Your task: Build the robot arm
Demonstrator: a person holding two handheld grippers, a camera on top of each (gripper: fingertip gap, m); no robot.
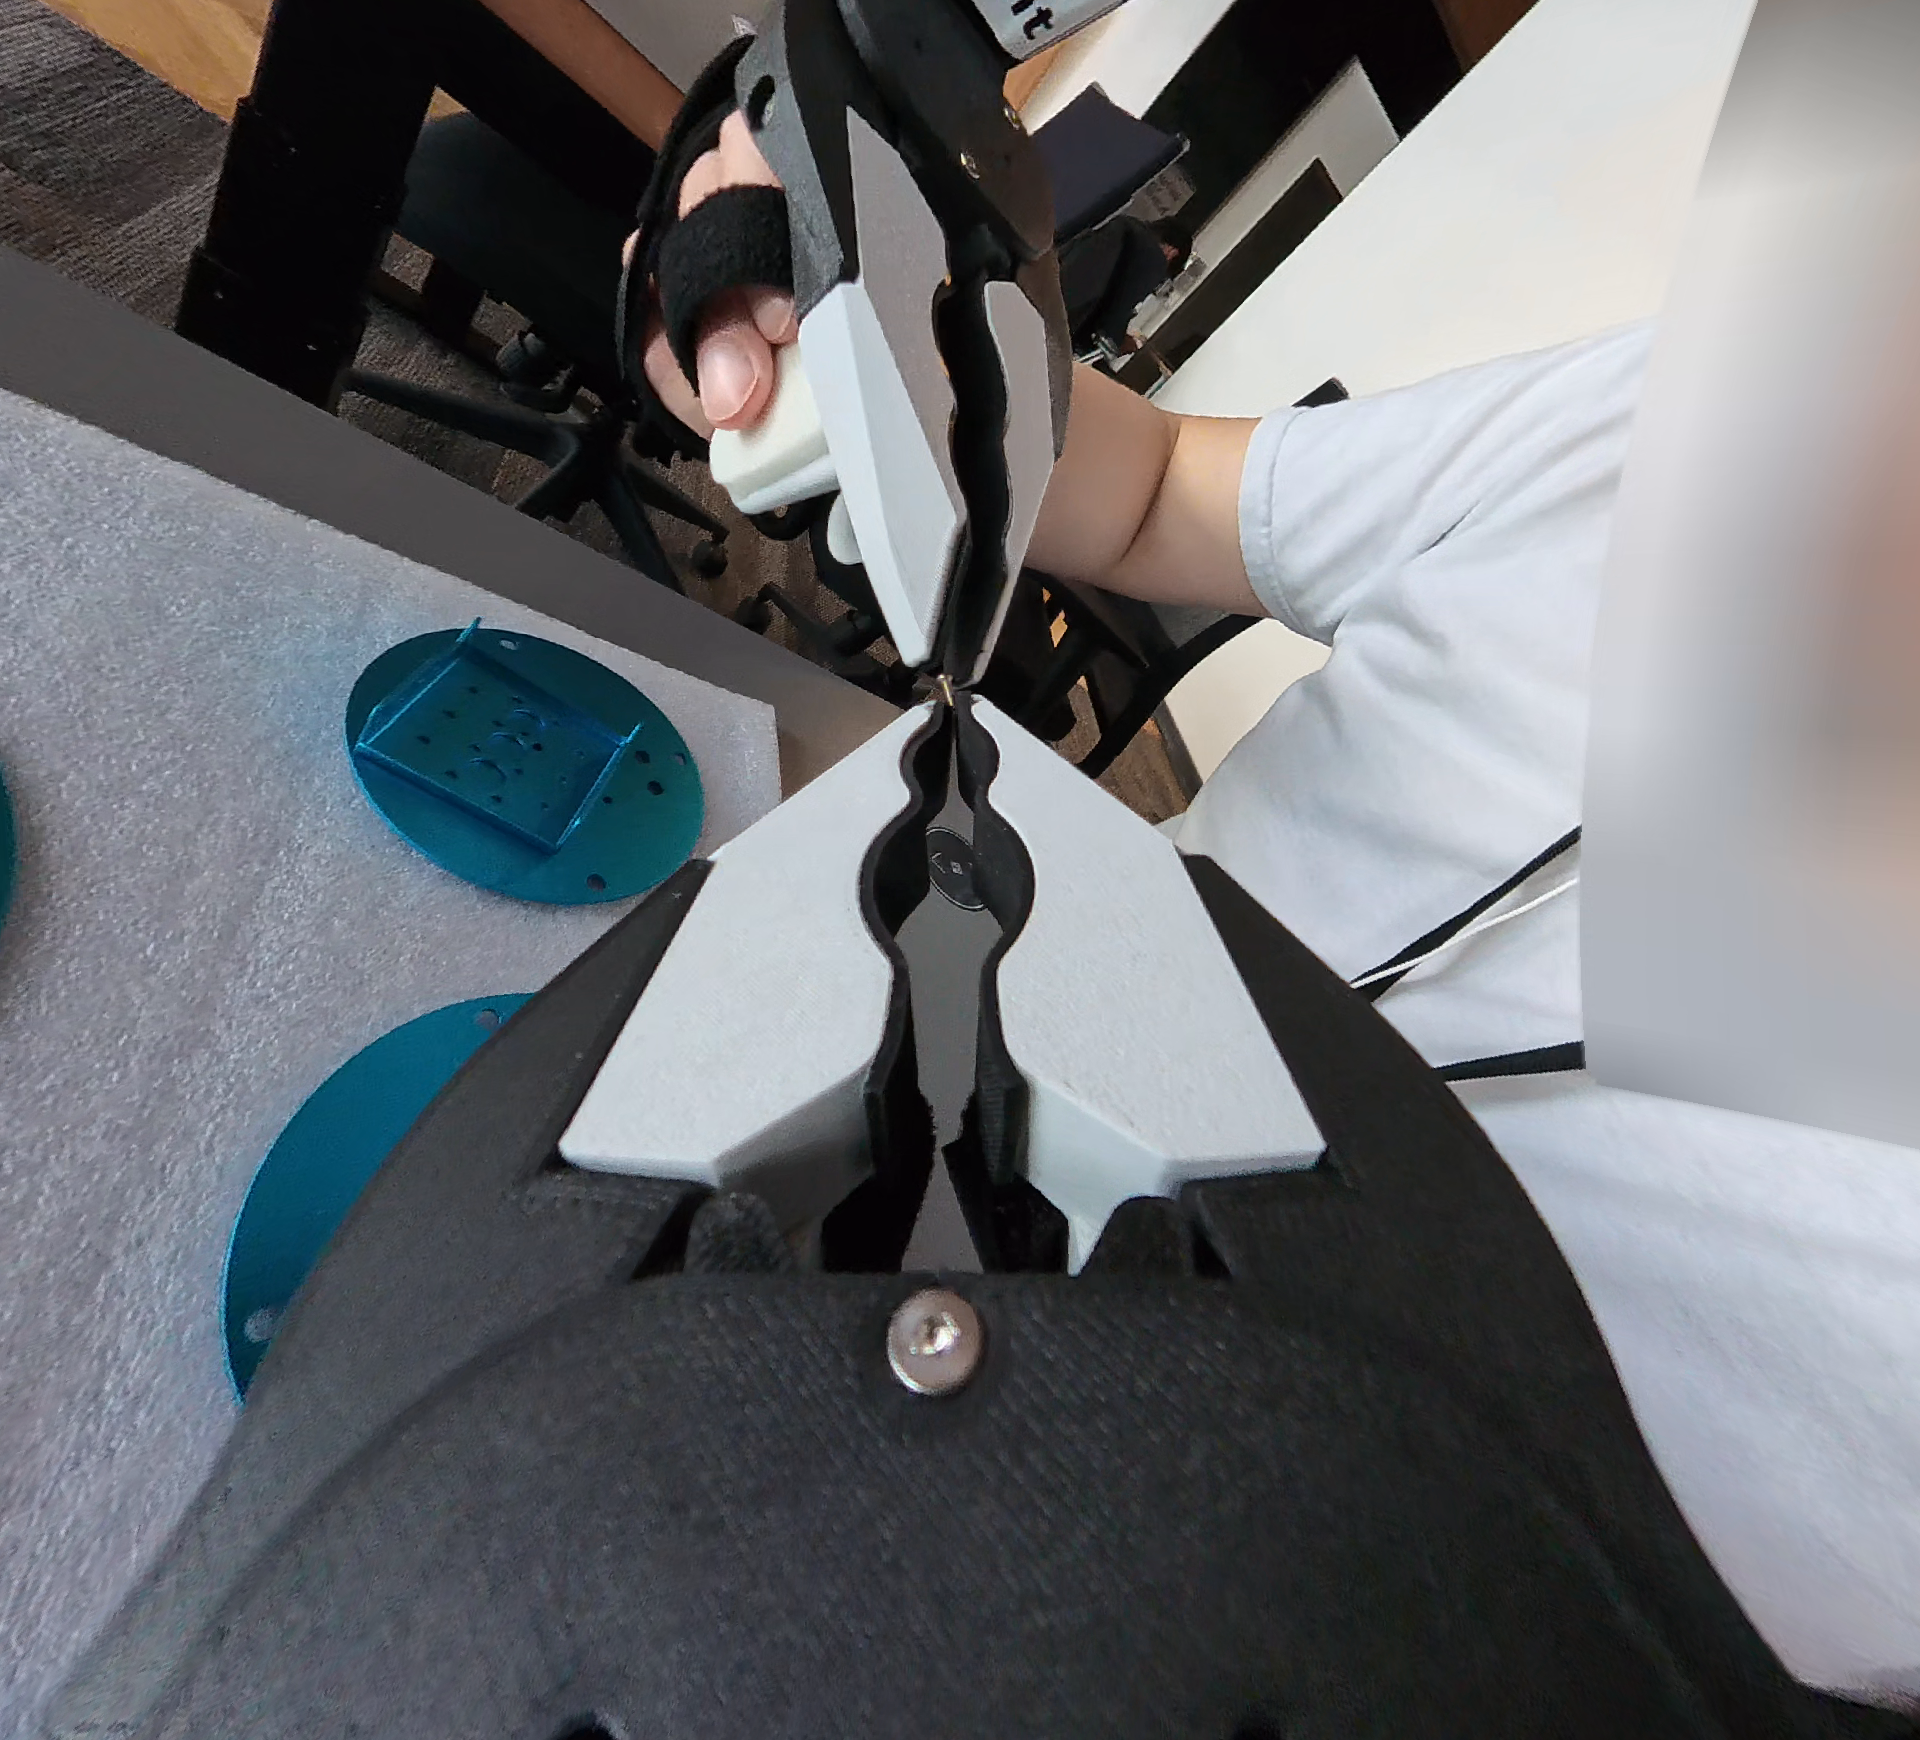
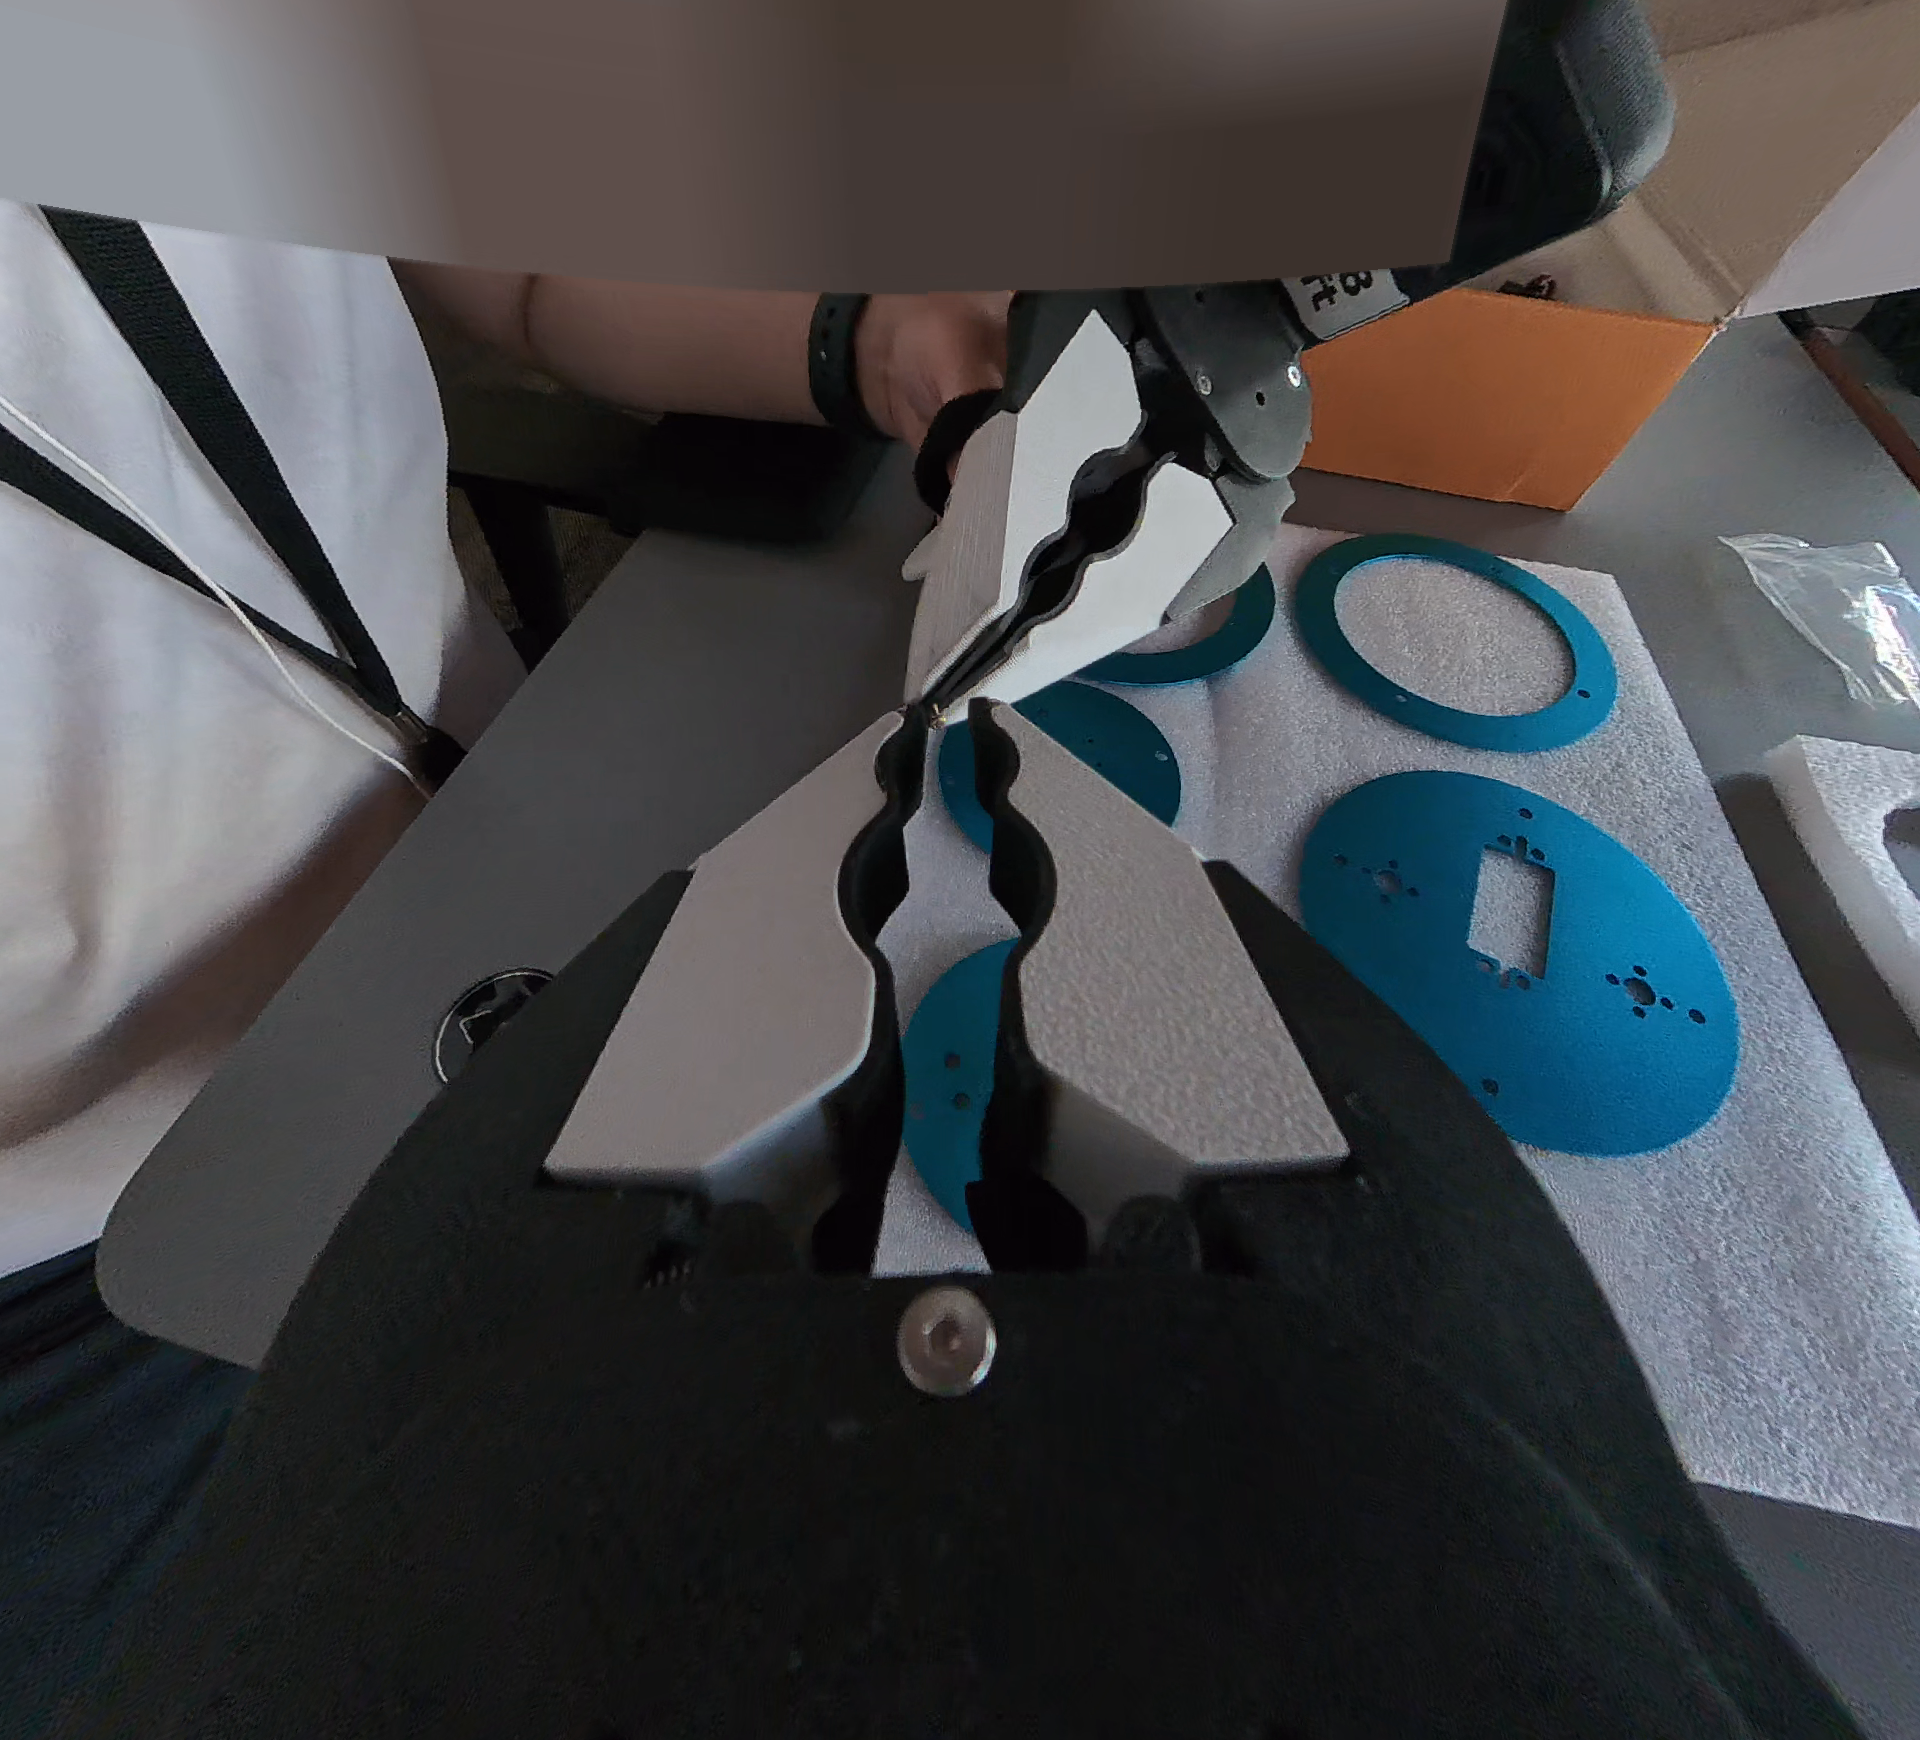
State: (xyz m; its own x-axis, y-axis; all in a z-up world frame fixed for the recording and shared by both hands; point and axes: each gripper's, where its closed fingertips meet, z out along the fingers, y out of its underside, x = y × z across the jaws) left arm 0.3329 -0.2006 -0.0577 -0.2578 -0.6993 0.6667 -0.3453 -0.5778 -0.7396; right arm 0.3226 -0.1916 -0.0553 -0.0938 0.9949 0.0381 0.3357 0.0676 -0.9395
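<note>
My two grippers meet tip to tip in the air above the near edge of a grey table [image 2: 665,651]. My left gripper [image 1: 951,708] is shut on a tiny brass-coloured part [image 1: 943,688]. It also shows in the right wrist view [image 2: 928,696], coming in from above with the part [image 2: 935,710] at its tips. My right gripper [image 2: 945,716] is slightly open, its tips on either side of the part. In the left wrist view it [image 1: 948,670] comes down from above. Whether its pads touch the part I cannot tell.
A white foam sheet [image 2: 1558,1275] on the table carries several blue metal plates: a ring [image 2: 1455,641], a disc with a rectangular cutout [image 2: 1517,963], and a disc with a square bracket on it [image 1: 525,765]. An orange box [image 2: 1486,412], a plastic bag [image 2: 1849,599] and a foam block [image 2: 1849,849] lie to the right. A person in a white shirt [image 1: 1455,651] is close behind. Left tips and right tips are each some 30 cm from the foam block [image 2: 1849,849].
</note>
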